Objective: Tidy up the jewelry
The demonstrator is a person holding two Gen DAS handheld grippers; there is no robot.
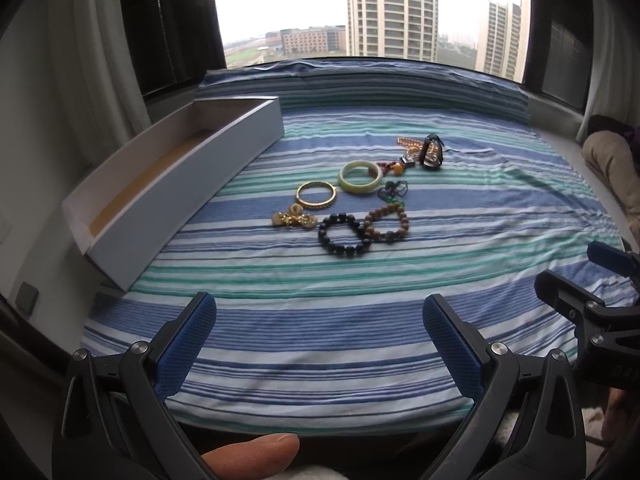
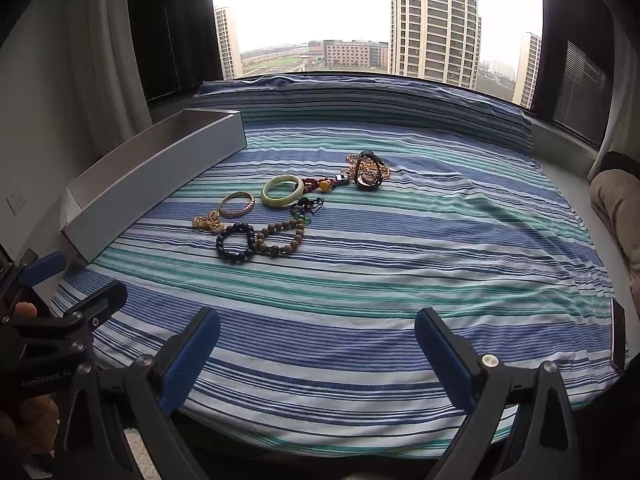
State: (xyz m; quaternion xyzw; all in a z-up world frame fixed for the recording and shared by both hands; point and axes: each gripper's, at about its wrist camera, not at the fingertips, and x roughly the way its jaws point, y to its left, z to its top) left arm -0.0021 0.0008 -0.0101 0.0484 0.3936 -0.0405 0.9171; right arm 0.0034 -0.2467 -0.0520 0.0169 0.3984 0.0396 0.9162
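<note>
Jewelry lies in a cluster mid-cloth: a pale green jade bangle (image 1: 359, 178) (image 2: 283, 191), a gold bangle (image 1: 316, 196) (image 2: 237, 204), a gold ornament (image 1: 294, 218) (image 2: 207, 222), a black bead bracelet (image 1: 345, 235) (image 2: 236, 243), a brown wooden bead bracelet (image 1: 386, 222) (image 2: 282, 234), a green-and-black cord piece (image 1: 392, 192) (image 2: 306, 207), red and amber beads (image 1: 394, 168) (image 2: 320, 185) and a gold chain with a dark watch (image 1: 430, 151) (image 2: 368, 170). A long white open box (image 1: 180, 184) (image 2: 152, 184) lies to their left. My left gripper (image 1: 320, 344) and right gripper (image 2: 318, 354) hover open at the near edge, holding nothing.
The blue, green and white striped cloth (image 1: 320, 300) covers a window ledge. A big window (image 1: 360, 8) with towers outside is behind. A beige cushion (image 2: 616, 200) sits at the right. A thumb (image 1: 256, 452) shows at the bottom. The right gripper's fingers (image 1: 612, 260) enter the left view.
</note>
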